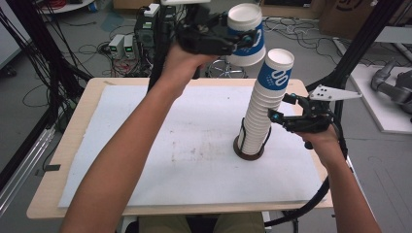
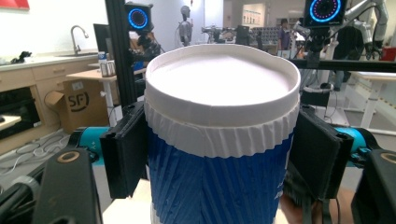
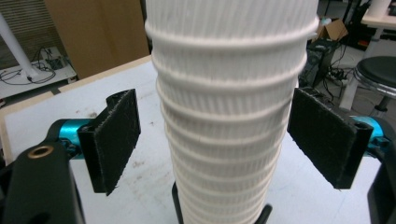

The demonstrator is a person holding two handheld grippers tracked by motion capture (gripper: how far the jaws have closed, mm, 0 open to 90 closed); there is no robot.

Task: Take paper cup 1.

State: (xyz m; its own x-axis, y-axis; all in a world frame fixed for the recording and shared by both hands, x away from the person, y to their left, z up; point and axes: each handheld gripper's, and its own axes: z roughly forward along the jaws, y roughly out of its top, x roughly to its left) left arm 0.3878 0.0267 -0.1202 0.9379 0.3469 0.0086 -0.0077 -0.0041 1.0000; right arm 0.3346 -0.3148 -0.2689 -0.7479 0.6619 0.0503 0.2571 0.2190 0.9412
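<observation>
1. Left gripper (image 1: 243, 41): raised high above the far edge of the table (image 1: 73, 145), its jaws pinching one upside-down paper cup (image 1: 246, 34) around the blue band; in the left gripper view the pads press on both sides of the cup (image 2: 219, 140)
2. Cup position: in the air, up and to the left of the stack's top, clear of it and touching nothing but the pads
3. Stack of cups (image 1: 262, 111): nested upside-down cups leaning slightly, standing in a dark round holder (image 1: 248, 153) on the white mat (image 1: 170, 145); the topmost cup shows its blue band
4. Right gripper (image 1: 282, 114): beside the stack at mid-height, jaws spread on either side; in the right gripper view both pads (image 3: 116, 140) stand apart from the ribbed cup walls (image 3: 229, 116), so nothing is gripped
5. Progress, as judged: one cup looks lifted free of the stack; it is not yet set down anywhere, and many cups remain nested
</observation>
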